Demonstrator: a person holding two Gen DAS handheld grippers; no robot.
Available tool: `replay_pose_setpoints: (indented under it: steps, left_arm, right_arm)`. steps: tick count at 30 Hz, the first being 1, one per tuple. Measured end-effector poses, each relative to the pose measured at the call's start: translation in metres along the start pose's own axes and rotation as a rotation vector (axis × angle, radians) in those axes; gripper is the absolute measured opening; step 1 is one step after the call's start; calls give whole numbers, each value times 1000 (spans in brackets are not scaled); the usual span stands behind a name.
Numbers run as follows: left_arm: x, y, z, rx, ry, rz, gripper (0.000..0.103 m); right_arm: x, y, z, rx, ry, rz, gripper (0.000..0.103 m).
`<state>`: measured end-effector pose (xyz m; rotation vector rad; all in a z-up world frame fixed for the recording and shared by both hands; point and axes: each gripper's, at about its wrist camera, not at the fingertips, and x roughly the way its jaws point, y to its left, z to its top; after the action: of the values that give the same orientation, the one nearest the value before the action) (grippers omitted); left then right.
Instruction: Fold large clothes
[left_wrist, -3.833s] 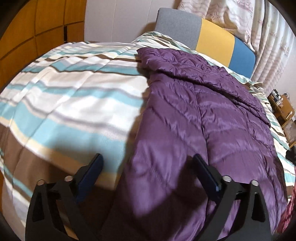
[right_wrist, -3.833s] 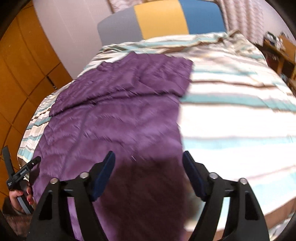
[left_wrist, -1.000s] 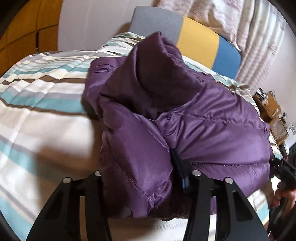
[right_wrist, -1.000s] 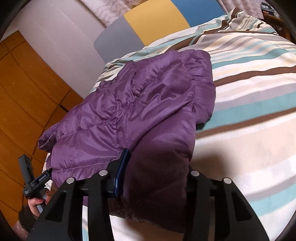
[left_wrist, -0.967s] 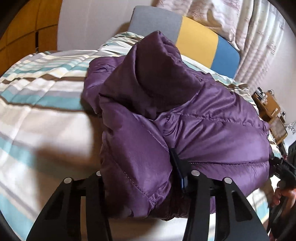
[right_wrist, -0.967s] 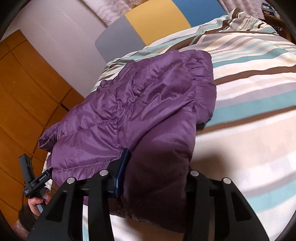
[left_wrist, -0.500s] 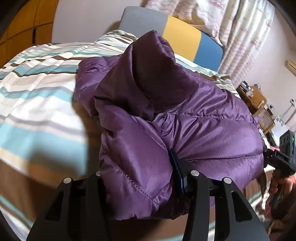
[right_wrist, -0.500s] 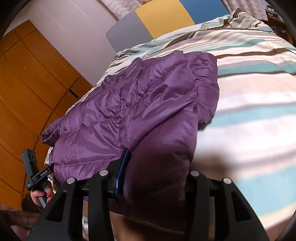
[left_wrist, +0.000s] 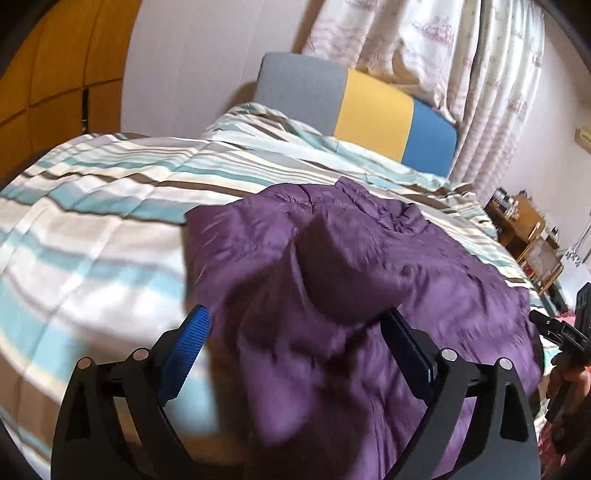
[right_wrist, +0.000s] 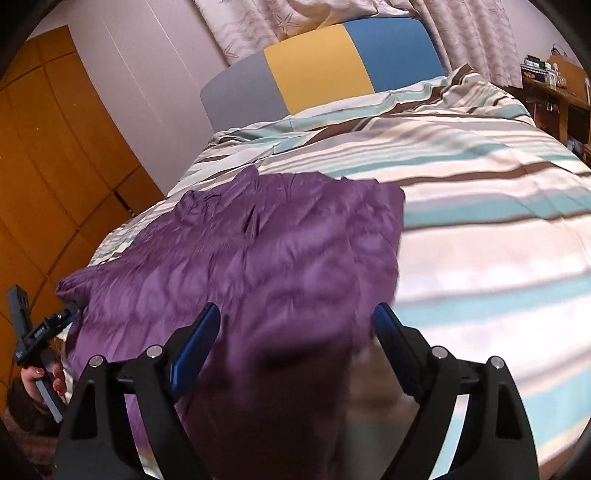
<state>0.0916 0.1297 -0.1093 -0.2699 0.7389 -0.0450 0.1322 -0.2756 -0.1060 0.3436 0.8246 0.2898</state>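
A purple quilted puffer jacket (left_wrist: 351, 288) lies folded on the striped bed, puffed and rumpled; it also shows in the right wrist view (right_wrist: 266, 266). My left gripper (left_wrist: 295, 332) is open, its blue-padded jaws standing wide on either side of the jacket's near left edge, holding nothing. My right gripper (right_wrist: 295, 325) is open too, jaws wide over the jacket's near right edge. Each gripper shows in the other's view: the right one at the far right (left_wrist: 565, 332), the left one at the far left (right_wrist: 33, 332), each held by a hand.
The bed has a teal, white and brown striped duvet (left_wrist: 92, 206) and a grey, yellow and blue headboard (left_wrist: 362, 110). A wooden wardrobe (right_wrist: 55, 177) stands on the left. Curtains (left_wrist: 424, 48) hang behind; a cluttered wooden desk (right_wrist: 554, 85) is at the right.
Both grippers let go of the jacket and opened wide. The lifted, bunched jacket dropped onto the bed and now lies flatter. Both views are blurred by motion.
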Motion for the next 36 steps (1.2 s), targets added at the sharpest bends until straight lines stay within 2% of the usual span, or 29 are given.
replay_pose_setpoints:
  steps: [1, 2, 3, 4, 5, 6, 7, 8, 11, 15, 18, 22, 25, 28, 32, 36]
  left_arm:
    - [8, 0, 4, -3, 6, -2, 93]
    - [18, -2, 8, -15, 25, -8, 93]
    - [21, -2, 8, -23, 45, -33, 77]
    - [23, -6, 8, -17, 63, -76, 54]
    - [22, -10, 8, 0, 70, -84, 48]
    - [17, -19, 6, 45, 56, -59, 34]
    - [10, -22, 2, 66, 47, -53, 23]
    - [3, -27, 3, 82, 29, -47, 21]
    - [-17, -24, 10, 39, -40, -49, 18]
    - [-26, -20, 37, -45, -147, -43, 15]
    - [-18, -25, 60, -78, -210, 3, 15]
    - [11, -28, 88, -107, -248, 77, 15]
    - [37, -30, 104, -98, -257, 153, 15]
    - [64, -29, 111, -81, -233, 217, 15]
    - [95, -25, 110, -77, -197, 272, 15]
    - [123, -22, 104, -68, -152, 297, 15]
  right_arm:
    - [7, 1, 4, 0, 7, -1, 84]
    - [11, 2, 5, 2, 16, 1, 77]
    - [17, 4, 8, 1, 28, 3, 72]
    - [22, 9, 9, -5, 33, 8, 60]
    - [17, 11, 7, -17, 34, 9, 48]
    - [14, 15, 7, -27, 32, 18, 42]
    - [10, 20, 8, -41, 26, 35, 33]
    - [4, 24, 9, -57, 14, 44, 26]
    - [-15, 35, 20, -108, -35, 61, 20]
    - [-35, 46, 41, -154, -132, 63, 19]
    - [-30, 52, 65, -149, -196, 48, 19]
    - [-5, 51, 92, -111, -245, 18, 19]
    - [21, 53, 107, -117, -270, -17, 19]
    - [52, 55, 117, -139, -265, -75, 19]
    - [97, 42, 117, -130, -213, -150, 19]
    - [130, 27, 106, -105, -155, -218, 22]
